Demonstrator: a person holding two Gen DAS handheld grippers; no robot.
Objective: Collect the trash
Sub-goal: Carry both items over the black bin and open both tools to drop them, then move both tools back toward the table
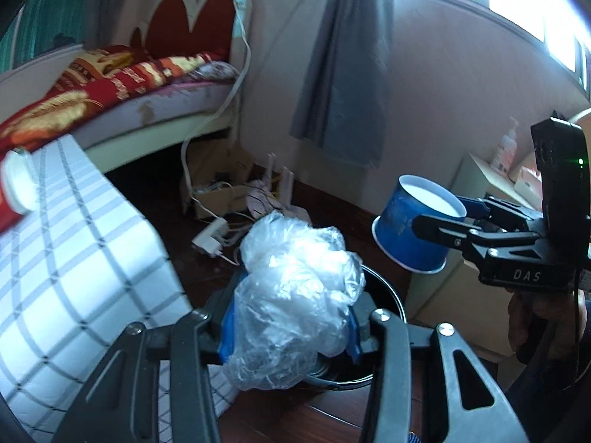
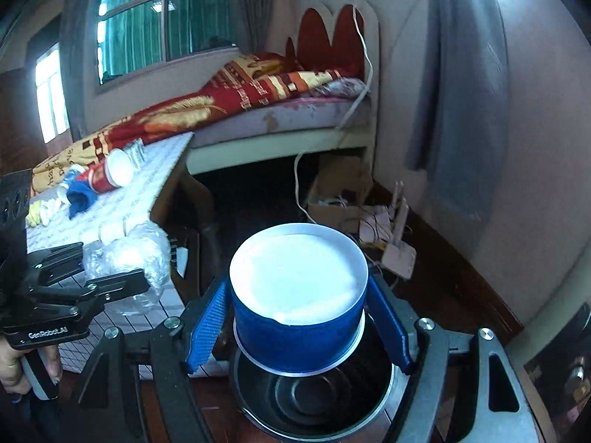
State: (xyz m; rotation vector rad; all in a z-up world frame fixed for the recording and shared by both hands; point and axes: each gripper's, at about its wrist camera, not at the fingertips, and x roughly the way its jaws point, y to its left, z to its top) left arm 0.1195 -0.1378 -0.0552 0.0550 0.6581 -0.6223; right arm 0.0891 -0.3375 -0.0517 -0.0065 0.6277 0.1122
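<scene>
The crumpled clear plastic bag (image 1: 295, 302) covers most of the left claw's blue pads (image 1: 227, 336) and much of the black bin (image 1: 384, 295) behind it. In the right wrist view the blue paper cup (image 2: 299, 306) hides the far part of the bin's mouth (image 2: 314, 398), and its white inside is washed out. The red cup (image 1: 14, 188) on the checked desk (image 1: 92, 258) is cut off by the left edge. The small items at the desk's far end (image 2: 55, 199) are too blurred to identify.
</scene>
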